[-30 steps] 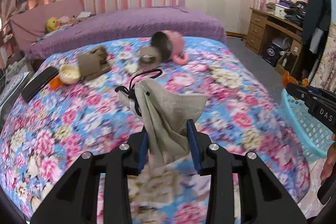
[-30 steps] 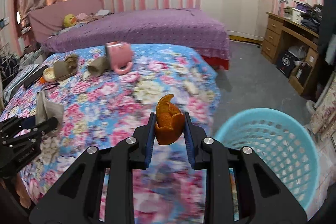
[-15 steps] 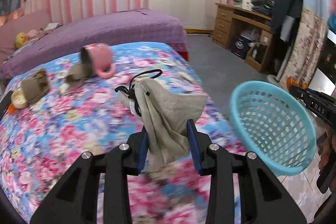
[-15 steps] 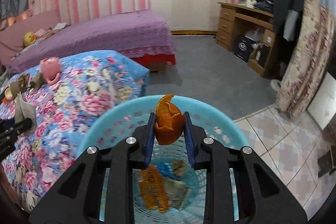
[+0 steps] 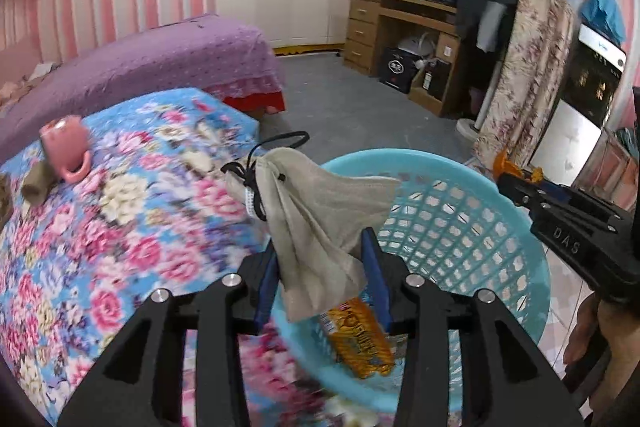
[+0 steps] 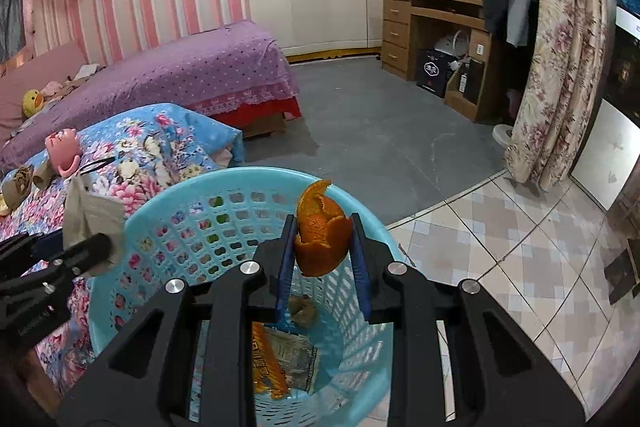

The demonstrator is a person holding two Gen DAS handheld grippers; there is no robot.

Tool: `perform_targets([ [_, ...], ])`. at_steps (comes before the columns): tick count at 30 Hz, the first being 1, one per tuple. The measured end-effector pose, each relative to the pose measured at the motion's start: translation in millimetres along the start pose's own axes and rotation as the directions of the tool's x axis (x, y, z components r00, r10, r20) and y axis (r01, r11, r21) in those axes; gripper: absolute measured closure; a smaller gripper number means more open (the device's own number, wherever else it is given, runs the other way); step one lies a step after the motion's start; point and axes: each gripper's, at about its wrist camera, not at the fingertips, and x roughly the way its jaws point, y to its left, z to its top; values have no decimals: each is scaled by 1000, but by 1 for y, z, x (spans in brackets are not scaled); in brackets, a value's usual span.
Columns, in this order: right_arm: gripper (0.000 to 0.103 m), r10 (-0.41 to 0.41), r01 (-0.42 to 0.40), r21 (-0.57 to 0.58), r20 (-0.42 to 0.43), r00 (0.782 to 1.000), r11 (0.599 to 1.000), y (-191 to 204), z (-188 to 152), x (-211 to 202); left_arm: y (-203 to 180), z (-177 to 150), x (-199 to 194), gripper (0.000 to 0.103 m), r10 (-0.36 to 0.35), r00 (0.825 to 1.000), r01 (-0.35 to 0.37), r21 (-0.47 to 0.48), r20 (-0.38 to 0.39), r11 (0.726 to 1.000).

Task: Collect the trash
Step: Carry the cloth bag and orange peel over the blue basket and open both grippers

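My left gripper (image 5: pixel 321 269) is shut on a beige cloth pouch (image 5: pixel 316 215) with a black drawstring, held over the near rim of the light-blue plastic basket (image 5: pixel 460 227). My right gripper (image 6: pixel 322 267) is shut on a curled orange peel (image 6: pixel 320 231) and holds it above the open basket (image 6: pixel 168 223). Inside the basket lie an orange snack wrapper (image 6: pixel 266 363), a printed wrapper and a brown scrap (image 6: pixel 303 309). The right gripper also shows at the right of the left wrist view (image 5: pixel 516 183), and the left gripper with the pouch shows at the left of the right wrist view (image 6: pixel 86 215).
The basket stands on the floor against the floral-covered bed (image 5: pixel 120 211). On the bed lie a pink mug (image 5: pixel 66 147) on its side, a cardboard tube (image 5: pixel 38 183) and other bits at the far left. A purple bed, a wooden desk (image 6: pixel 436 31) and a hanging floral curtain stand beyond.
Both grippers swung right from over the bed to the basket. The pouch now hangs over the basket's near rim and the peel sits above its opening. Both grips are unchanged.
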Motion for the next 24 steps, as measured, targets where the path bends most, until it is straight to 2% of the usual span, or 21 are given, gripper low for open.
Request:
perform_targets([
  [2, 77, -2, 2, 6, -4, 1000, 1000, -4, -2, 0, -8, 2, 2, 48, -4, 1000, 4, 12, 6, 1000],
  [4, 77, -5, 5, 11, -5, 1000, 1000, -8, -3, 0, -11, 4, 2, 31, -7, 1000, 7, 16, 11, 1000],
  [9, 77, 1, -1, 24, -4, 1000, 1000, -10, -4, 0, 1, 5, -2, 14, 21, 999, -21, 4, 26, 1000],
  [18, 75, 12, -12, 7, -12, 1000, 1000, 9, -3, 7, 42, -1, -18, 10, 93, 995, -91, -48, 40, 995],
  [19, 70, 15, -15, 8, -6, 1000, 1000, 11, -3, 7, 44, -2, -19, 10, 96, 995, -94, -54, 41, 994],
  [22, 42, -4, 4, 1, 28, 1000, 1000, 19, 0, 2, 54, -5, -25, 9, 108, 993, -105, -70, 43, 992],
  [24, 32, -10, 10, -3, 49, 999, 1000, 24, 2, -1, 60, -5, -31, 9, 121, 991, -117, -74, 51, 990],
])
